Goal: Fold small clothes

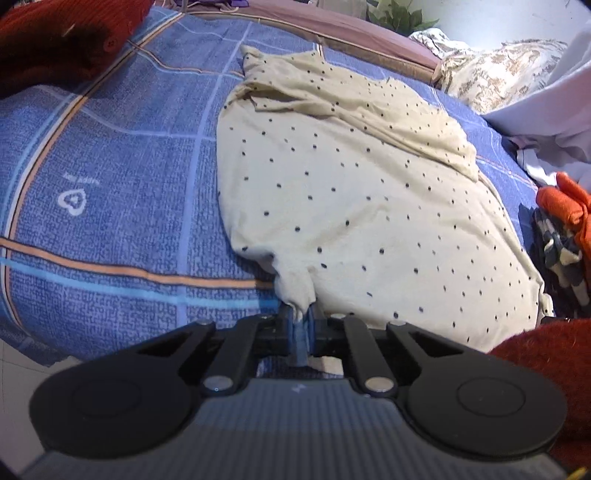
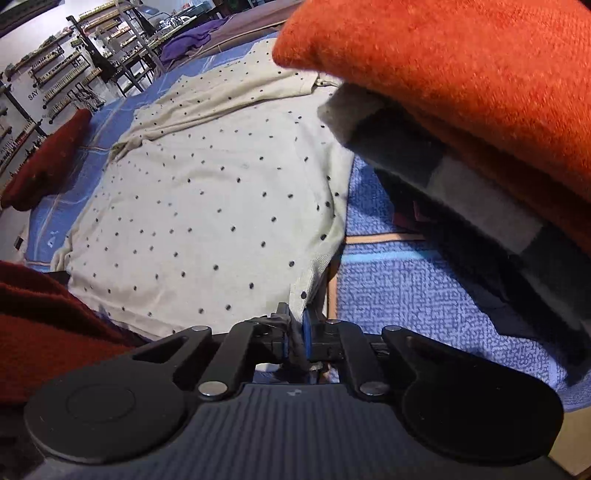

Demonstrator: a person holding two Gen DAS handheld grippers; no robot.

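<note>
A cream shirt with dark dots lies spread flat on a bed covered by a blue checked sheet with orange and pale stripes. No container is in view.

The left hand-held gripper is closed on the shirt's near left corner, which bunches into a small tuft between its blue pads. The right hand-held gripper is pinched on the near right corner of the shirt, the hem edge caught between its jaws.

The far part of the shirt is folded over on itself, with a crumpled ridge running across it.

A dark red knit lies on the sheet at the far left, and an orange knit sits on a grey and dark striped cloth at the right. A brown border edges the far side of the bed, with a patterned pillow and green leaves beyond. In the right wrist view, wall racks of small items stand behind the bed.
</note>
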